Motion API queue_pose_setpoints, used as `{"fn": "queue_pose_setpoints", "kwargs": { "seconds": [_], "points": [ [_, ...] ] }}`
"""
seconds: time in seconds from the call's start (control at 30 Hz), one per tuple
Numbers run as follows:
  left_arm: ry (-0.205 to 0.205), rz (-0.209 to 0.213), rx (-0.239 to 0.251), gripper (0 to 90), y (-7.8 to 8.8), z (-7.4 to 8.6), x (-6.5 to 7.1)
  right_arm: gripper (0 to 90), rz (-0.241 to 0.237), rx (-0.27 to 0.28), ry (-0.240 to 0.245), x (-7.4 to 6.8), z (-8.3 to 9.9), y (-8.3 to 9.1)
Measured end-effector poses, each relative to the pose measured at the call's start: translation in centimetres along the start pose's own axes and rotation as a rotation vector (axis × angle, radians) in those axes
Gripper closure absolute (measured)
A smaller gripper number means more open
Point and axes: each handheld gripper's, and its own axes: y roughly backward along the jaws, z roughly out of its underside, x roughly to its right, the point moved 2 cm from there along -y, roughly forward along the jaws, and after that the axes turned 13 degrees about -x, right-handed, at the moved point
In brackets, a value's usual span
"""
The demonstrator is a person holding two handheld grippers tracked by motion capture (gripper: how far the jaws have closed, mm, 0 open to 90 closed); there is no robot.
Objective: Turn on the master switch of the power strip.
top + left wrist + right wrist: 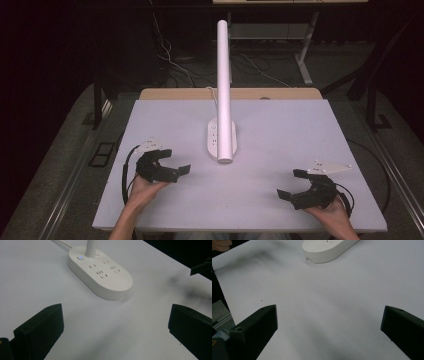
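White oval plastic power strip base (220, 140) with a tall white tube-shaped lamp post (223, 75) rising from it sits mid-table on the flat white table (280, 130), small blue light lit on its top near the post. Left hand-held gripper (175, 161) rests left of the base, apart from it, jaws spread wide with nothing between. Right hand-held gripper (292, 184) sits near the front right edge, well apart from the base, jaws spread wide and empty too.
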Motion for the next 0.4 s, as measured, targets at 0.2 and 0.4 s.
{"fn": "queue_pose_setpoints", "kwargs": {
  "seconds": [0.2, 0.4],
  "points": [
    [-0.008, 0.022, -0.017, 0.0, 0.2, 1.6, 1.2, 0.2, -0.002, -0.003, -0.004, -0.1, 0.0, 0.0],
    [-0.016, 0.038, -0.034, 0.0, 0.1, 2.7, 1.7, 0.2, -0.002, -0.005, -0.004, -0.2, 0.0, -0.1]
  ]
}}
